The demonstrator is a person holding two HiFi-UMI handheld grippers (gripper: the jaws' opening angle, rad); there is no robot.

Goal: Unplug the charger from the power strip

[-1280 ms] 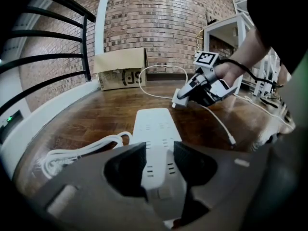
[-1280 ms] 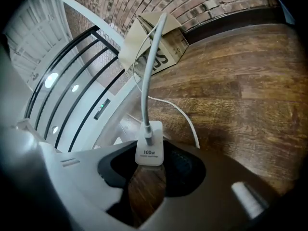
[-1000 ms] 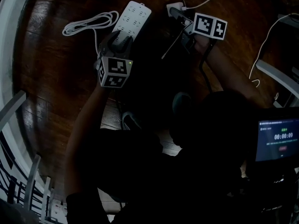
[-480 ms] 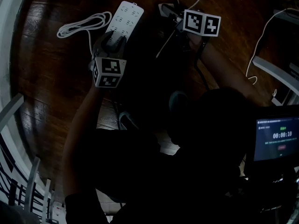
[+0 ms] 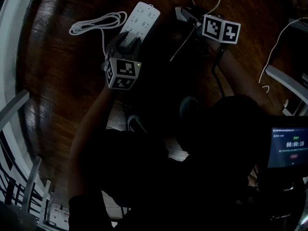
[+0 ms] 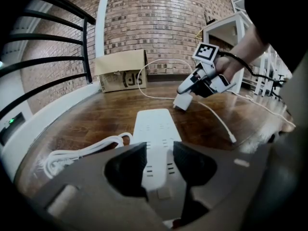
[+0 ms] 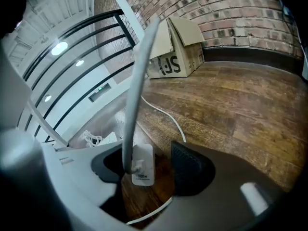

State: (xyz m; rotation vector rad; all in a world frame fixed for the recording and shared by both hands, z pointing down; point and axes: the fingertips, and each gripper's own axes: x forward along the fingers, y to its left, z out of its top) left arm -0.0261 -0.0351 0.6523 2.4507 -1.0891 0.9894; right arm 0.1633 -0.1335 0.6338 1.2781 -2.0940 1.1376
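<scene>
Wood floor (image 5: 62, 81) has open room round the strip (image 5: 142, 18). Box (image 6: 120, 70) by the wall (image 6: 159, 23), contents hidden, shows only in the gripper views. L gripper (image 6: 158, 150) clamps the strip's near end. R gripper (image 7: 149, 158) jaws are opening w/ the charger (image 7: 143, 165) between them, unplugged and well apart from the strip.

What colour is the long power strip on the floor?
White. The power strip shows best in the left gripper view.
</scene>
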